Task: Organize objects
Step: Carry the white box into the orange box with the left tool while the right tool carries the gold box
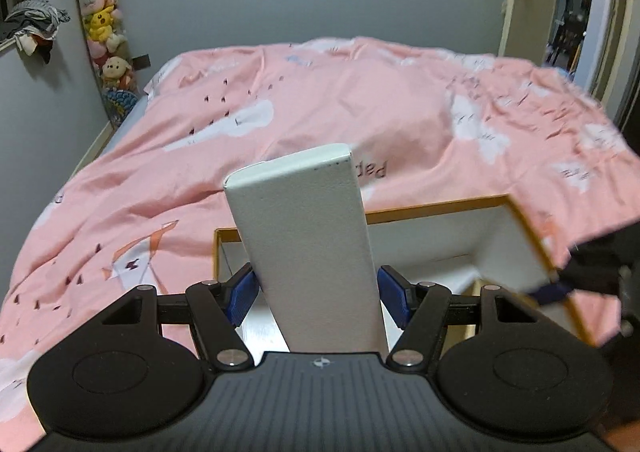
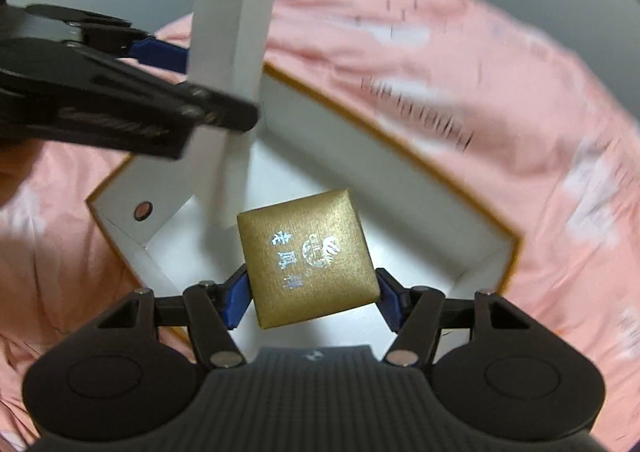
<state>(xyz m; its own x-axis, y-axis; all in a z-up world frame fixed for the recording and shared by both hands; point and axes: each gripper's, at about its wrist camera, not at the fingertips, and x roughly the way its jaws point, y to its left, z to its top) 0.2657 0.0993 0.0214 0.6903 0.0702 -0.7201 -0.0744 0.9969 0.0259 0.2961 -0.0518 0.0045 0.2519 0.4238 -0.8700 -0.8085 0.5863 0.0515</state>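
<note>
Left gripper (image 1: 316,288): clamped on the tall white box (image 1: 308,248), blue pads pressing its two long sides low down, the box standing up and away ahead of the fingers.
Right gripper (image 2: 314,296): clenched on the gold box (image 2: 308,256), pads on its left and right edges, printed face up toward the camera.
Where things are: both boxes hang over the open white tray (image 2: 460,252) with the orange-brown rim, which sits on the pink bedspread (image 1: 320,104); the white box's lower end dips inside the tray, ahead and left of the gold box.
Handling, white box: looks like thin card, light and hollow, so a hard squeeze could dent it; held low, its long top may swing.
Handling, gold box: stiff, textured, small and probably light; it sits tilted in the jaws, so it might twist on release.
Edges: the tray's walls rise on every side of both grippers; the near-left wall has a round hole (image 2: 143,211).
Open room: bare white floor lies ahead and right of the gold box; leftward is crowded by the white box and left gripper.
Risk: soft bedding, so the tray may shift if nudged.
</note>
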